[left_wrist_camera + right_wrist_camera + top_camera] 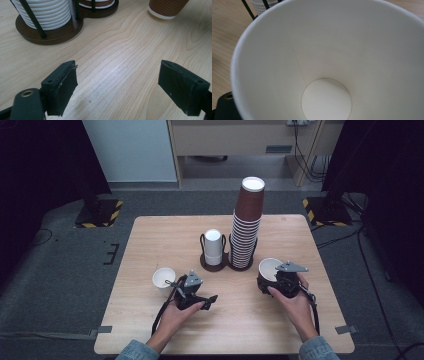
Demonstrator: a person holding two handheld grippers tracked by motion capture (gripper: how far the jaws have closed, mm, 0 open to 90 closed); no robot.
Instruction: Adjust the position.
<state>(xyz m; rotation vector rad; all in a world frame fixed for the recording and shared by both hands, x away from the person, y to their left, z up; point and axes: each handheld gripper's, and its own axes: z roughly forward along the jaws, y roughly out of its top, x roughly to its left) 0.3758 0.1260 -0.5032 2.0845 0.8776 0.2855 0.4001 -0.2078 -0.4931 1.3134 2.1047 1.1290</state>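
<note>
The brown paper cup (269,270) stands upright on the tabletop (150,235), right of the cup rack (226,262), with the right tool (278,282) grasping its wall. Light, thin and crushable, it wants a gentle hold below the rim. The left tool (117,85) sits released, holding nothing.

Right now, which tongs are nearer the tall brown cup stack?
Right. The right tongs sit just in front of the brown cup stack, with a brown cup at them. The left tongs sit farther off, by the small white cup.
</note>
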